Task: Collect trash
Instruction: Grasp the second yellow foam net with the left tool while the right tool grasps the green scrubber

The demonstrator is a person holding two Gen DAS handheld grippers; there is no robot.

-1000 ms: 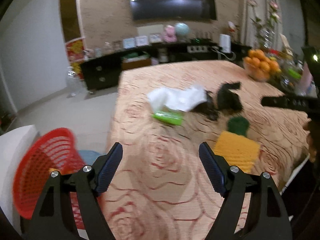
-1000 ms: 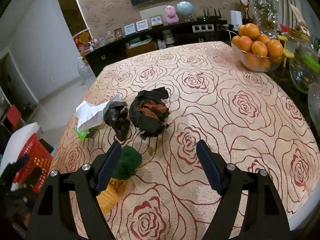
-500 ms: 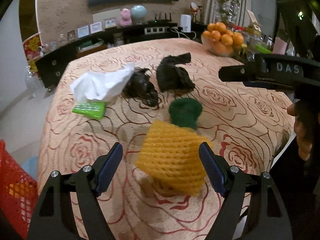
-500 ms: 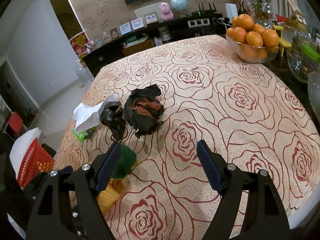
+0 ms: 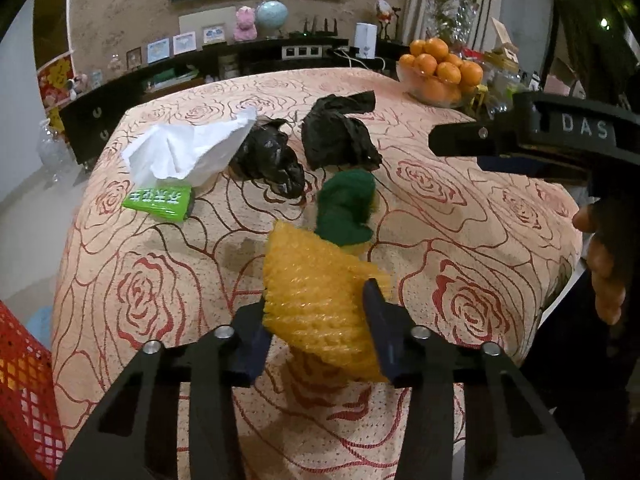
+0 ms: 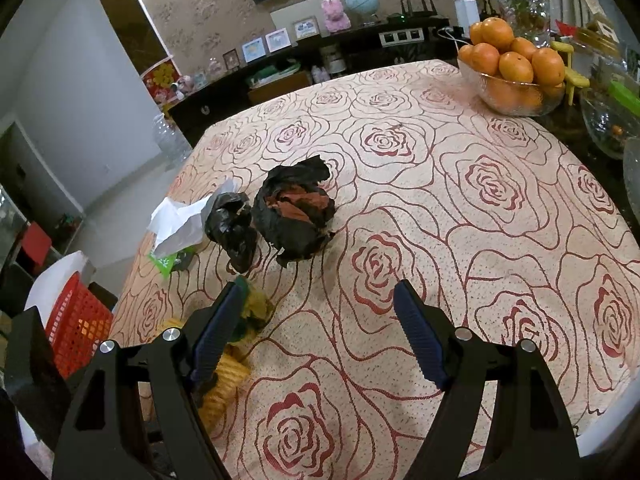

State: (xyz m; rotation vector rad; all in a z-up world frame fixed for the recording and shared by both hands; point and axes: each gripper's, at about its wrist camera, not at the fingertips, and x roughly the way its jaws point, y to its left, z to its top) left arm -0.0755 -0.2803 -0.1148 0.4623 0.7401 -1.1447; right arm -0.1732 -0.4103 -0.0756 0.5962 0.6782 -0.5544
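A glass bowl (image 6: 516, 98) held oranges (image 6: 514, 54). My left gripper (image 5: 318, 326) was closing around the yellow foam net (image 5: 316, 296), its length running away from me; my right gripper (image 6: 316, 334) gaped empty.

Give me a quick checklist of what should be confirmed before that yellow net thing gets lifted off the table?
1. Yellow foam net sits between the left hand-held gripper fingers: ok.
2. Grip complete: not ok, jaws closing; firm pinch cannot tell.
3. Green foam net free of the yellow one: cannot tell, they touch.
4. Red basket within view for the drop: ok, at the left edge.
5. Right hand-held gripper out of the way: ok, open and empty above the tablecloth.
6. Other trash clear of the lift: ok, black bags lie farther back.
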